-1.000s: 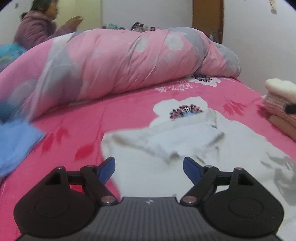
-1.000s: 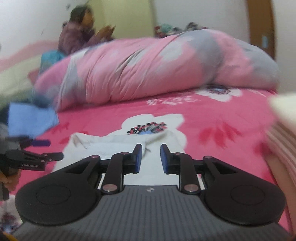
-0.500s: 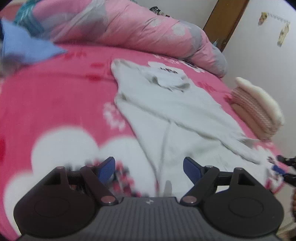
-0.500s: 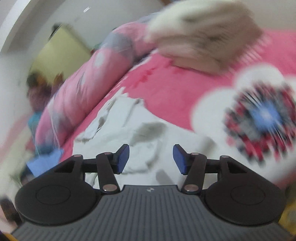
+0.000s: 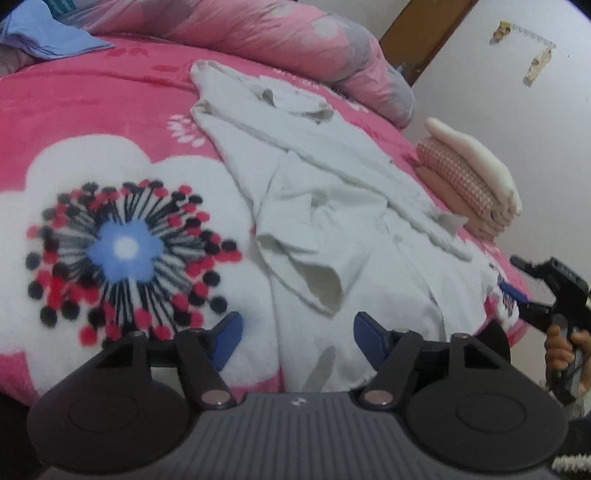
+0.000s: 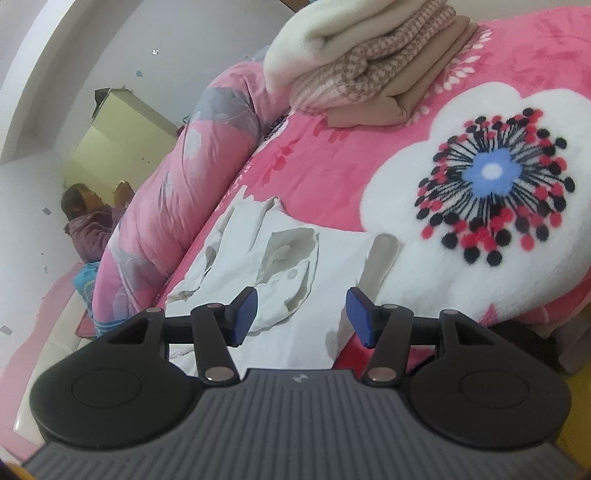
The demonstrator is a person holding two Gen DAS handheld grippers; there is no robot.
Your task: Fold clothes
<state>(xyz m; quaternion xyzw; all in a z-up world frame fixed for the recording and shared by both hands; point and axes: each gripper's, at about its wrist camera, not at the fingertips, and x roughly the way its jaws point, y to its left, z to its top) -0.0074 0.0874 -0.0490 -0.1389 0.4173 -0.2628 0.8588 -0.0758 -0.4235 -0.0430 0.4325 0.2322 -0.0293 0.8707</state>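
Two grippers, jaws wide apart, empty — left gripper [image 5: 294,338] and right gripper [image 6: 301,314] at the hem of the shirt [image 5: 332,206], spread on the bed [image 5: 110,110]. Risk: pinching the blanket too — fold drags.

My left gripper's body hides the white shirt's [image 5: 332,206] near hem; the blue cloth [image 5: 48,33] runs past the frame edge.
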